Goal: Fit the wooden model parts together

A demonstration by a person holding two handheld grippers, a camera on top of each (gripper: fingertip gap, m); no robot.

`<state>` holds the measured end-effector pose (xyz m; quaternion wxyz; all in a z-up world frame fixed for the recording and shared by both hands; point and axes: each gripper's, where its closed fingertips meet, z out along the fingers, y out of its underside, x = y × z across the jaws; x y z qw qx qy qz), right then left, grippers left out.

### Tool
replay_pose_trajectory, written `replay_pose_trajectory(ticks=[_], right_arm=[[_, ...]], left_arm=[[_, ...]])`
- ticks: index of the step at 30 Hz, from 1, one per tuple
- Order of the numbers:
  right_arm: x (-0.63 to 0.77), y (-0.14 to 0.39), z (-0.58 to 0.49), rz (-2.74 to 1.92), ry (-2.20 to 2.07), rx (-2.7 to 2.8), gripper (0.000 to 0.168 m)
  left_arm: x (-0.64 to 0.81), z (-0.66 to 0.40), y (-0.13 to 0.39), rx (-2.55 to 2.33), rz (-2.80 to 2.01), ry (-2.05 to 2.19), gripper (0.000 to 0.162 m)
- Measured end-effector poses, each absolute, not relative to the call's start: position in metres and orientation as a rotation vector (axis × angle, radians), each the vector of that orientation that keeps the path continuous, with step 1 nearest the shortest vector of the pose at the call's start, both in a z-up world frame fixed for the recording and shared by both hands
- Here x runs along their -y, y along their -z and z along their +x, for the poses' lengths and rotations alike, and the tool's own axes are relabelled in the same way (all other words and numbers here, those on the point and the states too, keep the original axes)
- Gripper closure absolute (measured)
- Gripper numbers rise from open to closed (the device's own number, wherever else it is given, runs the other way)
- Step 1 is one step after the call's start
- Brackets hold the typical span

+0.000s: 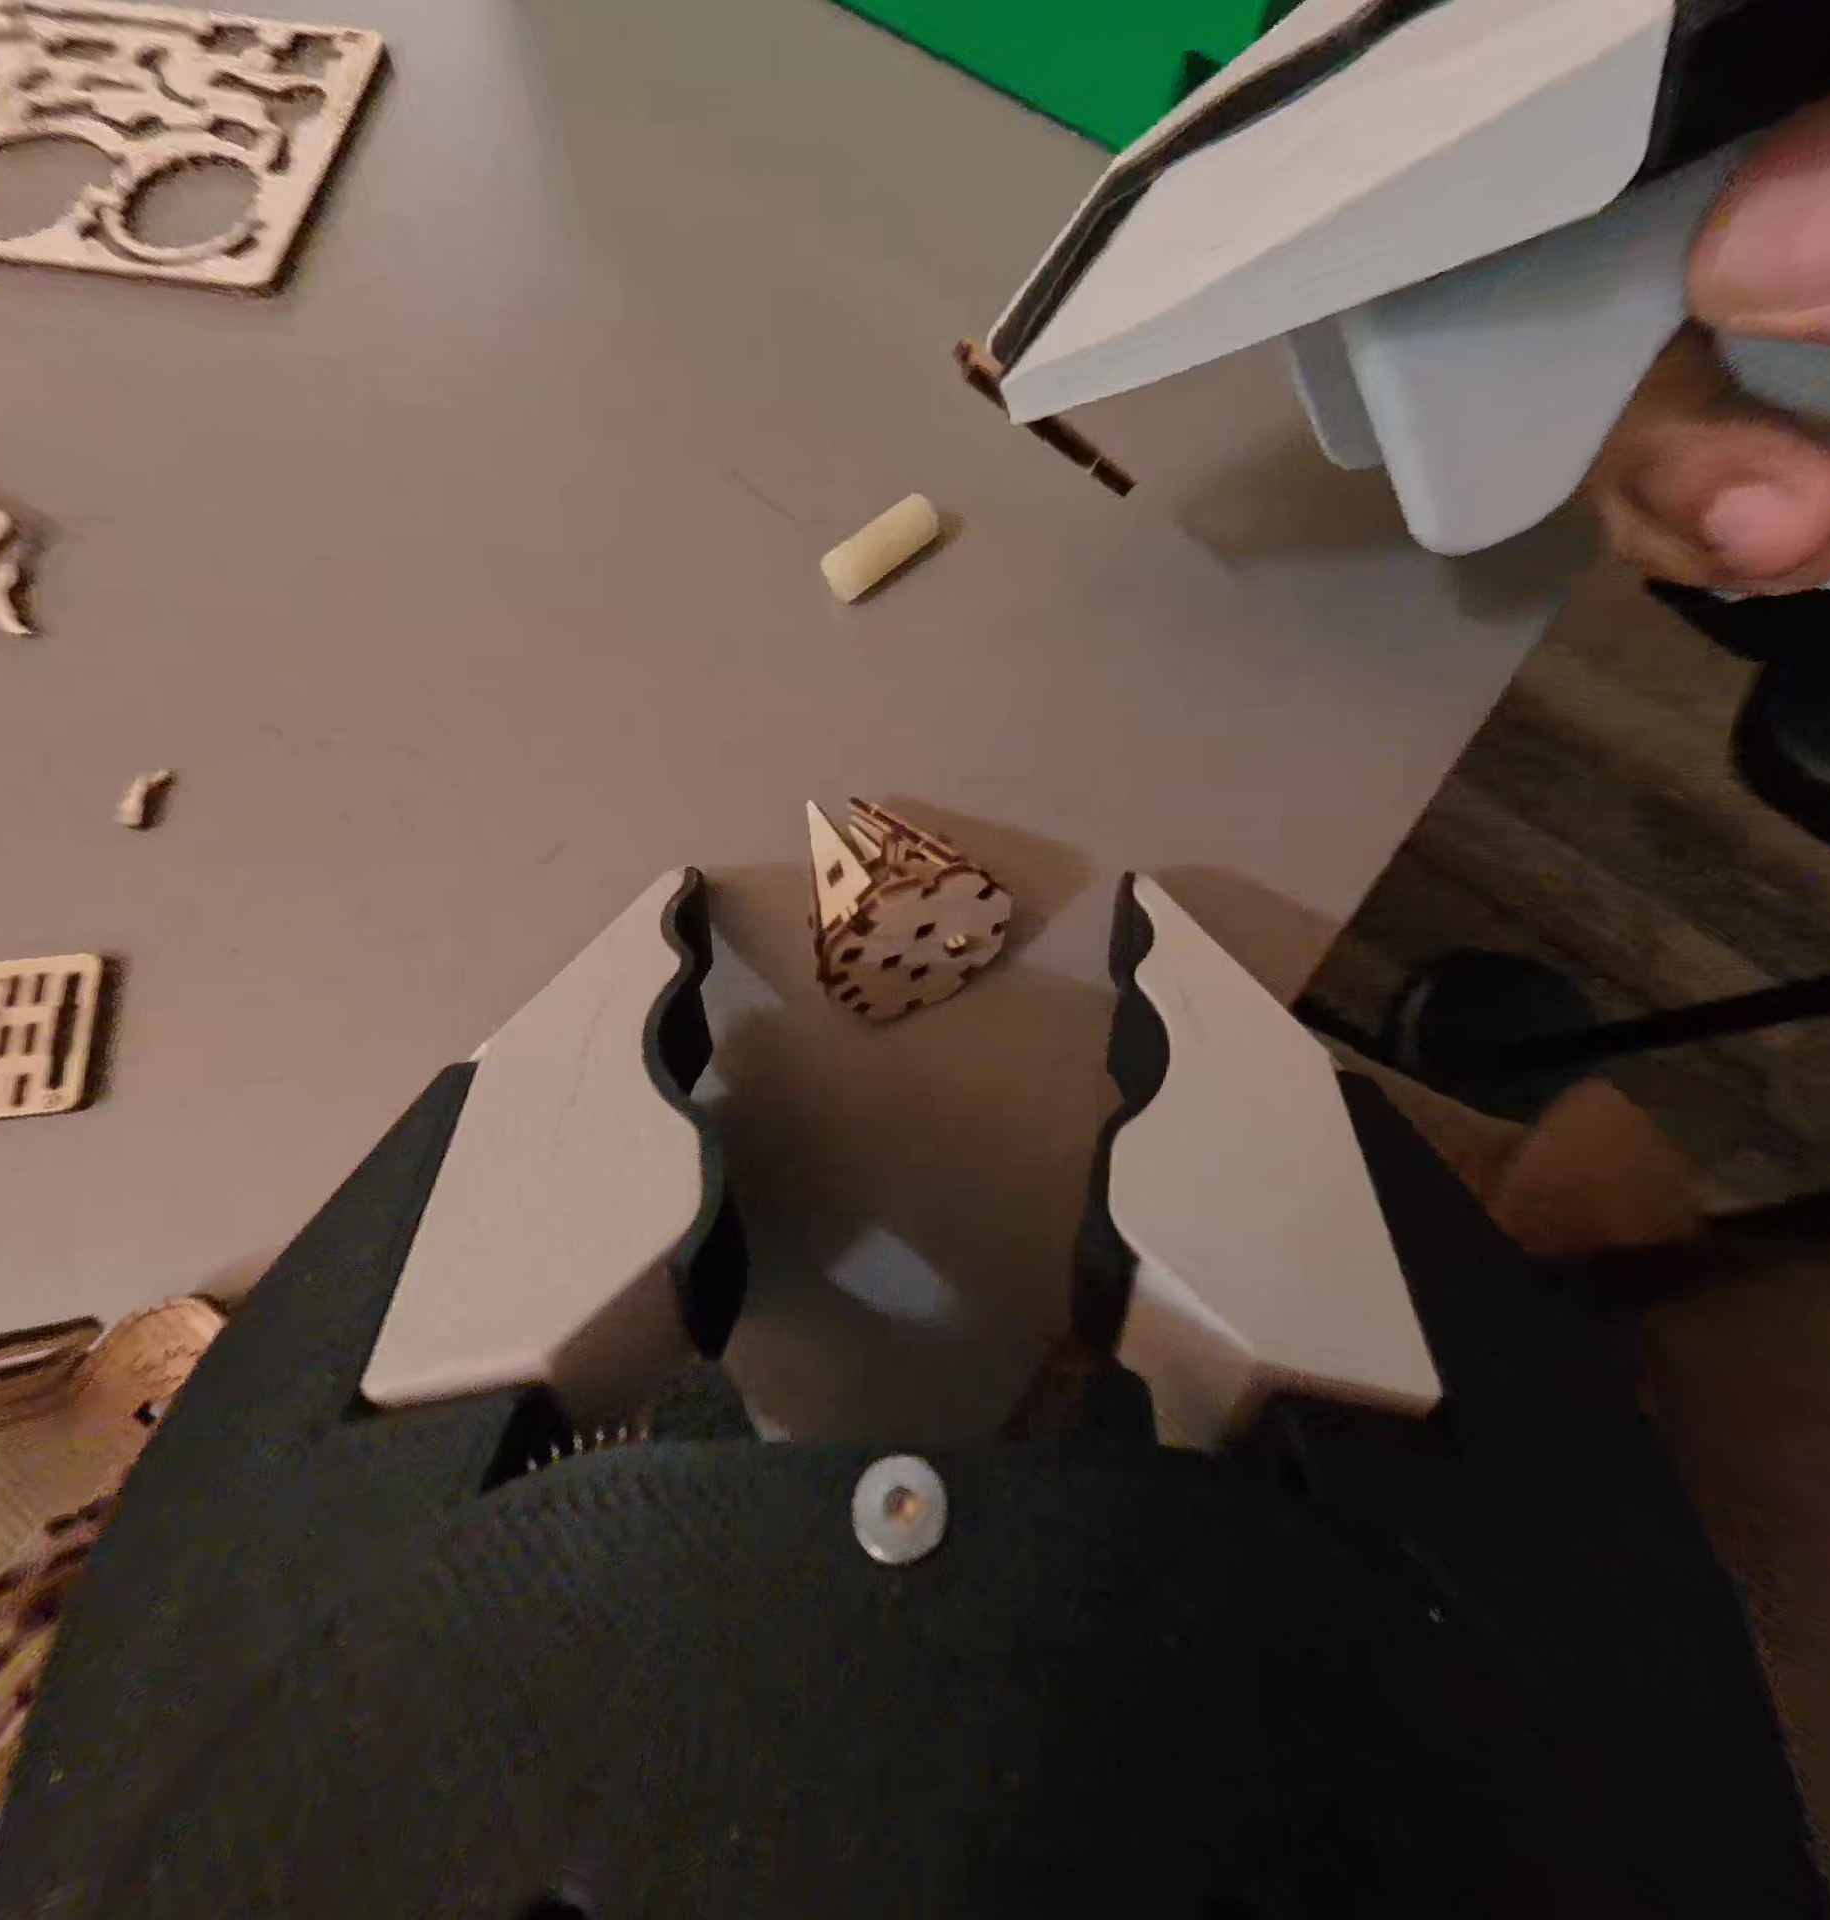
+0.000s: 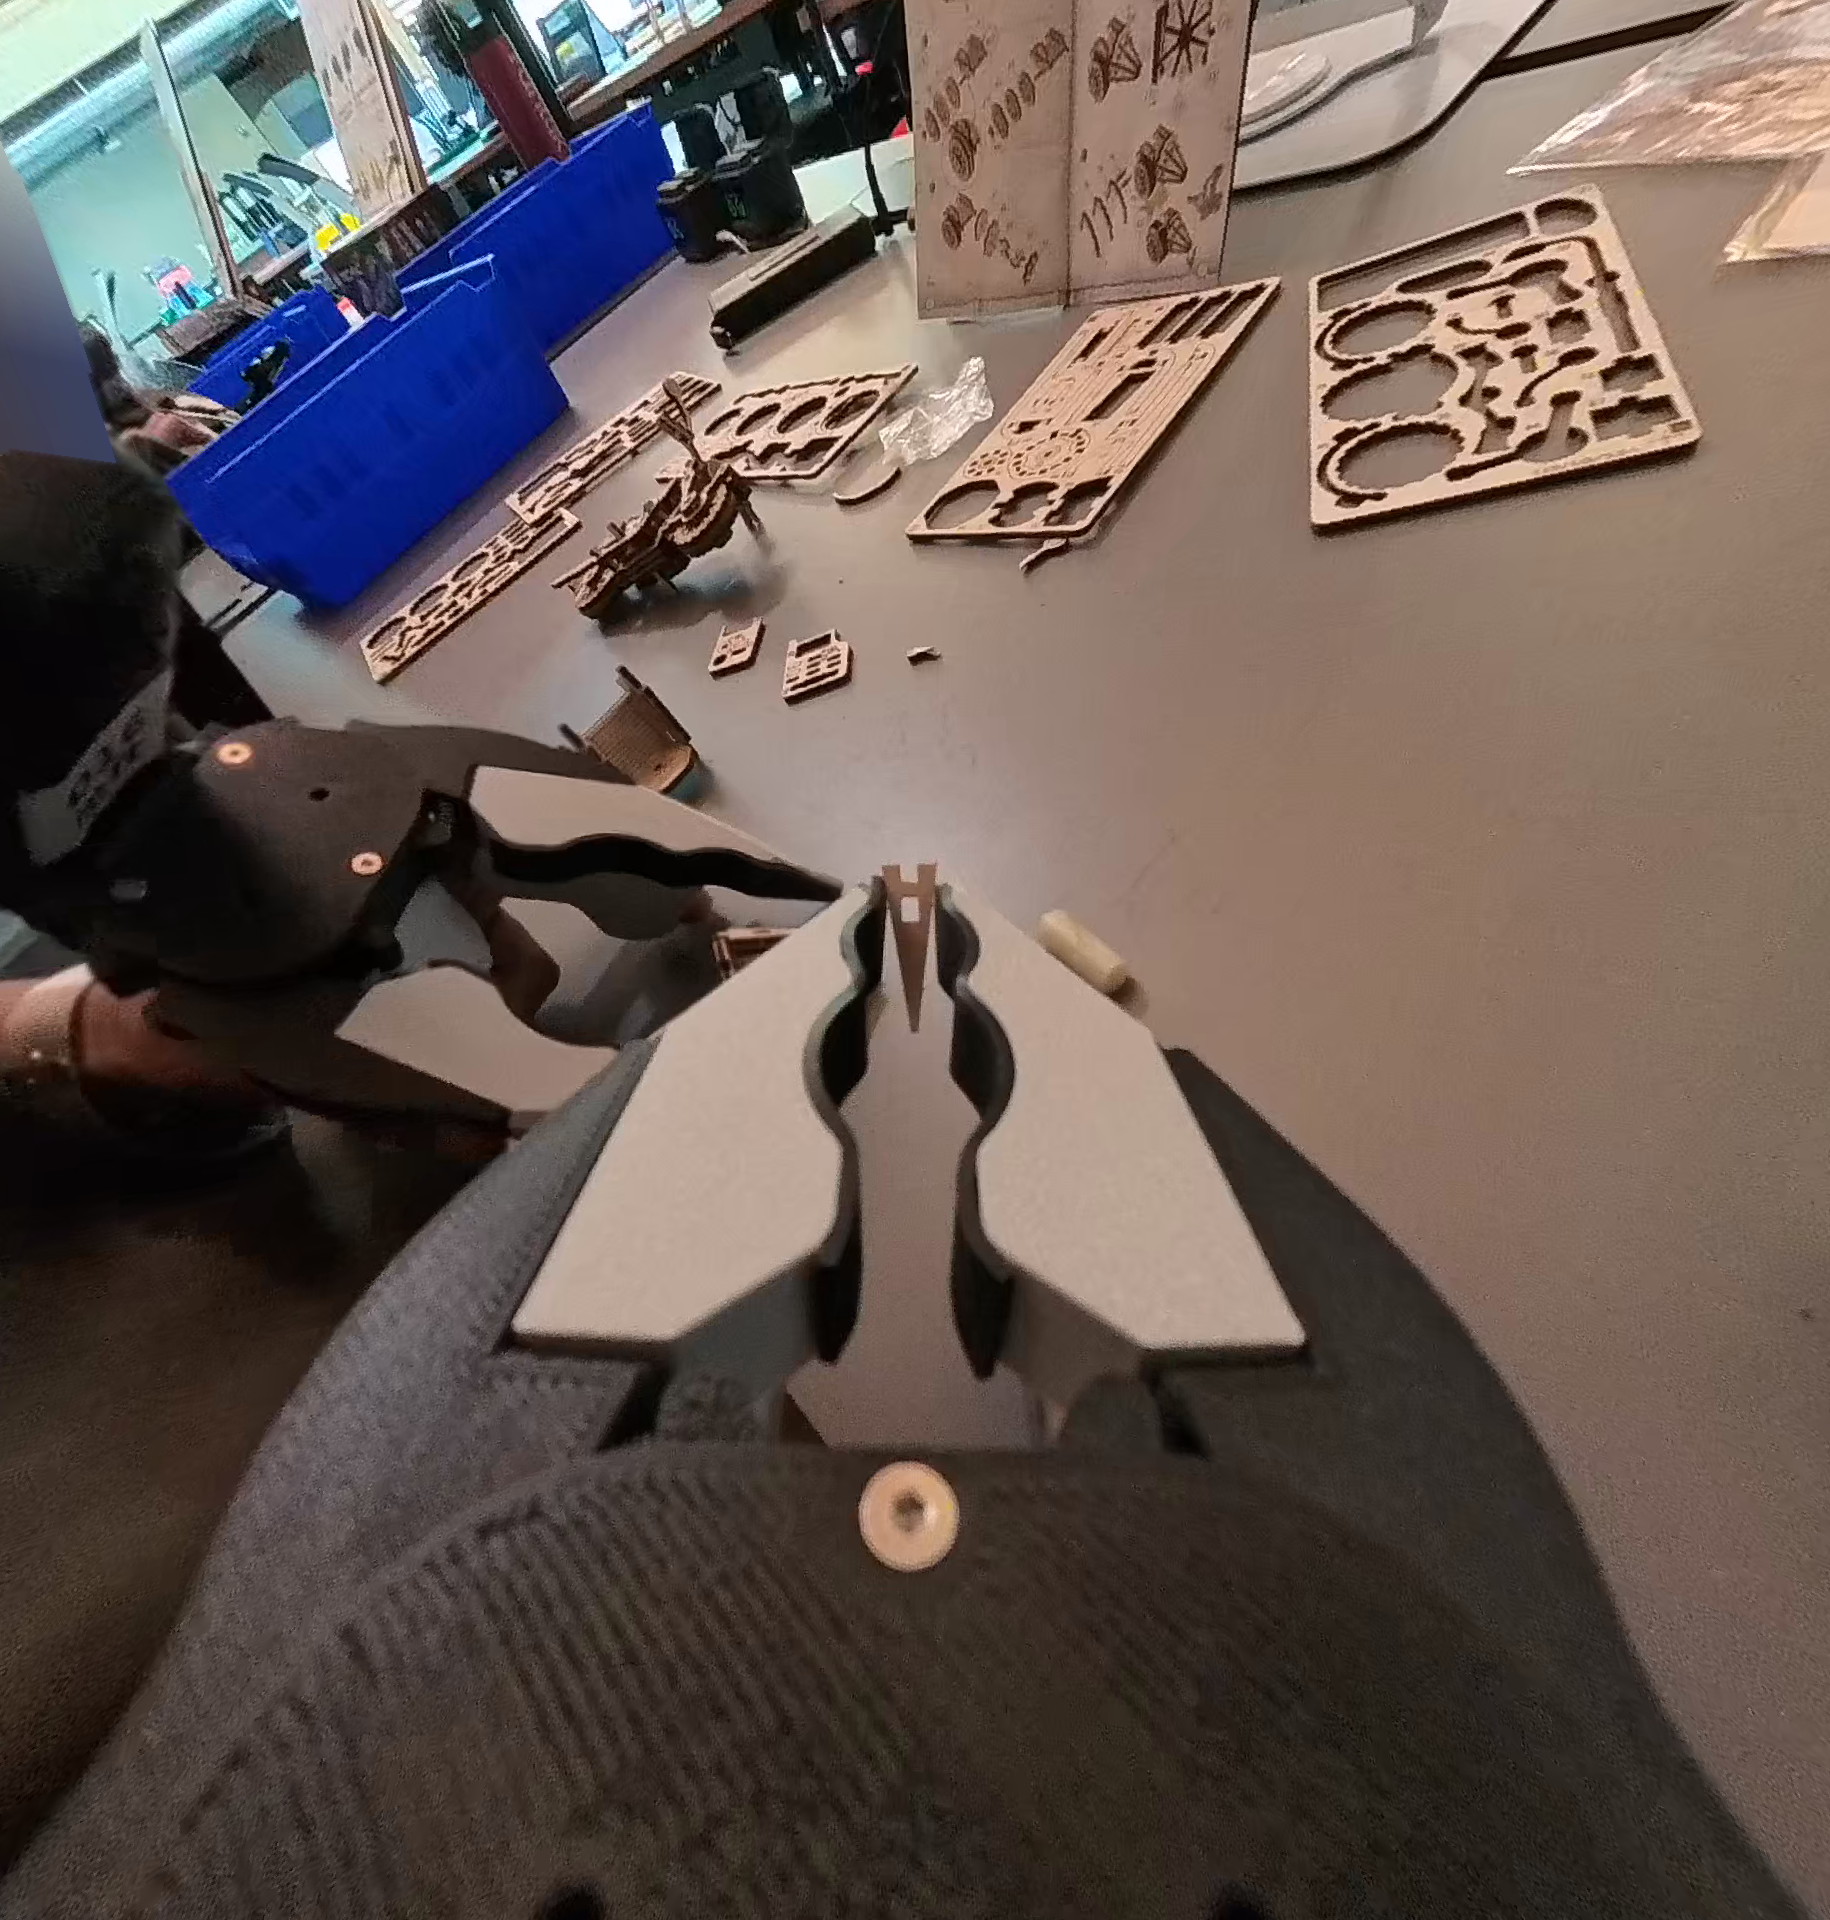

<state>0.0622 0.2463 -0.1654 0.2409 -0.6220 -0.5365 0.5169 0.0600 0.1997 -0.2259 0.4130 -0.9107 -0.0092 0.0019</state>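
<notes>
A small wooden sub-assembly (image 1: 906, 925), a perforated drum with thin pointed blades, lies on the grey table (image 1: 475, 623) just ahead of my open, empty left gripper (image 1: 911, 904). My right gripper (image 2: 911, 896) is shut on a thin flat pointed wooden piece (image 2: 911, 945), held above the table. In the left wrist view the right gripper (image 1: 1004, 390) shows at the upper right with the piece's dark edge (image 1: 1082, 457) sticking out. In the right wrist view the left gripper (image 2: 620, 914) shows at the left, its jaws apart; the sub-assembly is mostly hidden behind my fingers.
A cream cylinder (image 1: 880, 548) (image 2: 1082, 961) lies between the grippers. Punched-out wooden sheets (image 2: 1493, 358) (image 1: 132, 135), a partly built model (image 2: 662, 540), small wooden bits (image 1: 23, 1039) and blue bins (image 2: 371, 447) lie further out. The table's edge (image 1: 1410, 831) runs close on the right. About 8 centimetres separates my left fingertips from my right.
</notes>
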Motion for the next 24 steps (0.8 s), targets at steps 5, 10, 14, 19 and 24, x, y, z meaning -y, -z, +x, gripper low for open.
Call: replay_pose_trajectory(ticks=[5,10,14,19,24], right_arm=[[-0.242,0.168,0.062,-1.693,-1.390,1.504,0.161],[-0.238,0.167,0.063,-1.674,-1.375,1.538,0.161],[-0.227,0.169,0.062,-1.652,-1.376,1.599,0.161],[-0.219,0.172,0.061,-1.617,-1.312,1.663,0.161],[-0.222,0.177,0.061,-1.609,-1.192,1.667,0.161]], left_arm=[[-0.194,0.049,0.222,0.000,-2.277,-0.149,0.107],[-0.168,0.032,0.220,0.060,-2.281,-0.164,0.114],[-0.164,0.044,0.213,0.031,-2.240,0.024,0.105],[-0.166,0.044,0.214,-0.088,-2.274,0.063,0.108],[-0.163,0.063,0.217,-0.170,-2.262,0.201,0.112]])
